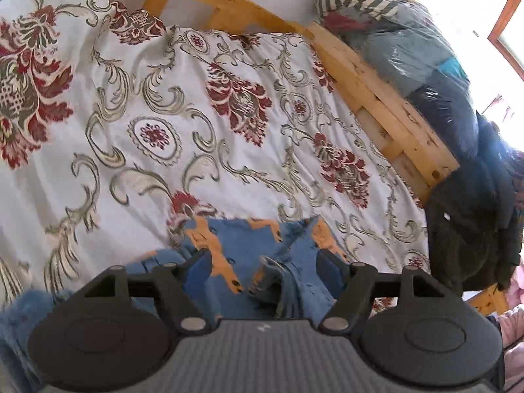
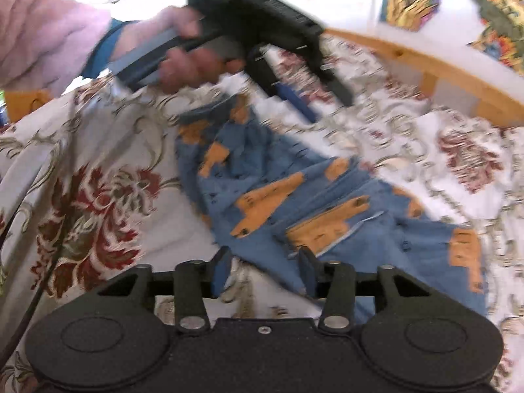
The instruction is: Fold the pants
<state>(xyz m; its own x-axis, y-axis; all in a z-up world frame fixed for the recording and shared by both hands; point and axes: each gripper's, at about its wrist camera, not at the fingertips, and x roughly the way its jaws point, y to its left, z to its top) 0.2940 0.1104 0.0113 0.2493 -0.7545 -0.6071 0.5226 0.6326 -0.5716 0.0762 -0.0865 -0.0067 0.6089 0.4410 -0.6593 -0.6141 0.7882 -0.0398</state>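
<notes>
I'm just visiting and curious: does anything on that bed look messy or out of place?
The blue pants lie crumpled on the floral bedspread, bunched and creased rather than flat. Bagged clothes are piled behind the wooden bed rail. Nothing looks spilled or damaged.

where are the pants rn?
The blue fabric pants with orange prints lie crumpled on the floral bedspread, mid-frame in the right wrist view, between the left gripper and right gripper.

Blue pants spread on a patterned bed

The blue pants (image 2: 294, 196) with orange patches lie crumpled on the floral bedspread (image 2: 98, 196). The right tool (image 2: 263, 271) hovers open at their near edge; the left tool (image 2: 304, 98), gripped by a hand (image 2: 183, 52), reaches their far end.
</notes>
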